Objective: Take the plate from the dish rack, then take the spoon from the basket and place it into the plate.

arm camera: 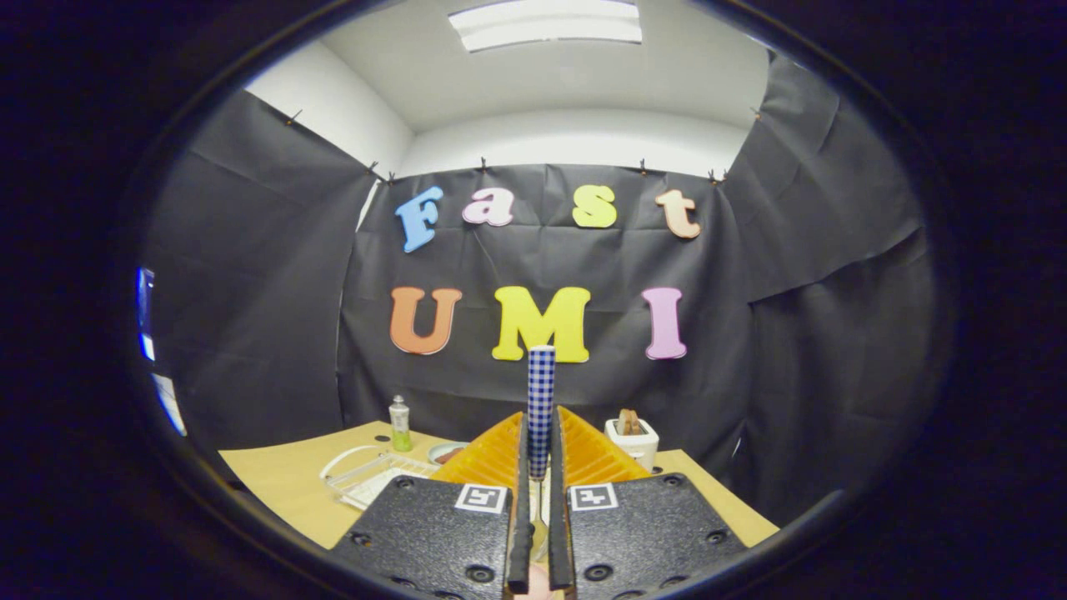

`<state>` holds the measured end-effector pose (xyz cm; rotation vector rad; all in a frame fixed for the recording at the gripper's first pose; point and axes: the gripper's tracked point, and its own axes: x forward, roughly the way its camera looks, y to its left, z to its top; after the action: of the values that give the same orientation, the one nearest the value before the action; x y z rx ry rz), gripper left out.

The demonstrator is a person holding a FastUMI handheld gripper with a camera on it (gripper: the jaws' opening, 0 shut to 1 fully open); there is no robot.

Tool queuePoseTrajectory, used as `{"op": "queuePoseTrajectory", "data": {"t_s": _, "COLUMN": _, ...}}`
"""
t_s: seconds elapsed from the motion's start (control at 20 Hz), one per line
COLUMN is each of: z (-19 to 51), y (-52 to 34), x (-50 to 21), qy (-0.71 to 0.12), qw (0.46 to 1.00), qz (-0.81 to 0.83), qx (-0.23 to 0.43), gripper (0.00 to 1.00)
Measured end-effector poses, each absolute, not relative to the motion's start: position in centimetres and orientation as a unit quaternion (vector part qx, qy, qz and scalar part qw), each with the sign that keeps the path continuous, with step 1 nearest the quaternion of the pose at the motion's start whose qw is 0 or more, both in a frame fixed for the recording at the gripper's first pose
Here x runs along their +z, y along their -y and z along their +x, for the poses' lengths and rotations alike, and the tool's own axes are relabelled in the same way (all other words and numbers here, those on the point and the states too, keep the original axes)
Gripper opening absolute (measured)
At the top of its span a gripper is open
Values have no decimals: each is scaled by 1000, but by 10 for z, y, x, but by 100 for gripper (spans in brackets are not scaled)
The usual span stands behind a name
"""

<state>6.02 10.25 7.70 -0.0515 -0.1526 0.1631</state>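
Pinching a slim blue-checked spoon (541, 408) handle upright, ribbed orange fingers (492, 458) clamped together on it

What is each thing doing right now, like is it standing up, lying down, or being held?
hand-held gripper: fingers nearly closed, pressing on the spoon's handle.
spoon: held upright, blue checked handle pointing up.
dish rack: lying flat on the table, to the left.
bottle: standing upright behind the rack.
plate: resting flat on the table, partly hidden.
basket: standing upright to the right, something brown sticking out.
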Motion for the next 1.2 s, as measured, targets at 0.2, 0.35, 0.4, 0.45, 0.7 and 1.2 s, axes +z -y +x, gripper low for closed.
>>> {"op": "queuePoseTrajectory", "data": {"t_s": 0.2, "z": 44, "y": -141, "x": 29, "qy": 53, "qw": 994, "qz": 2, "qx": 95, "gripper": 14}}
{"op": "queuePoseTrajectory", "data": {"t_s": 0.35, "z": 49, "y": -159, "x": -8, "qy": 49, "qw": 993, "qz": 19, "qx": 101, "gripper": 14}}
{"op": "queuePoseTrajectory", "data": {"t_s": 0.4, "z": 52, "y": -164, "x": -22, "qy": 47, "qw": 994, "qz": 26, "qx": 98, "gripper": 14}}
{"op": "queuePoseTrajectory", "data": {"t_s": 0.45, "z": 57, "y": -168, "x": -37, "qy": 43, "qw": 994, "qz": 31, "qx": 96, "gripper": 15}}
{"op": "queuePoseTrajectory", "data": {"t_s": 0.7, "z": 83, "y": -177, "x": -106, "qy": 36, "qw": 996, "qz": 38, "qx": 66, "gripper": 14}}
{"op": "queuePoseTrajectory", "data": {"t_s": 1.2, "z": 92, "y": -181, "x": -156, "qy": 26, "qw": 998, "qz": 33, "qx": 54, "gripper": 17}}
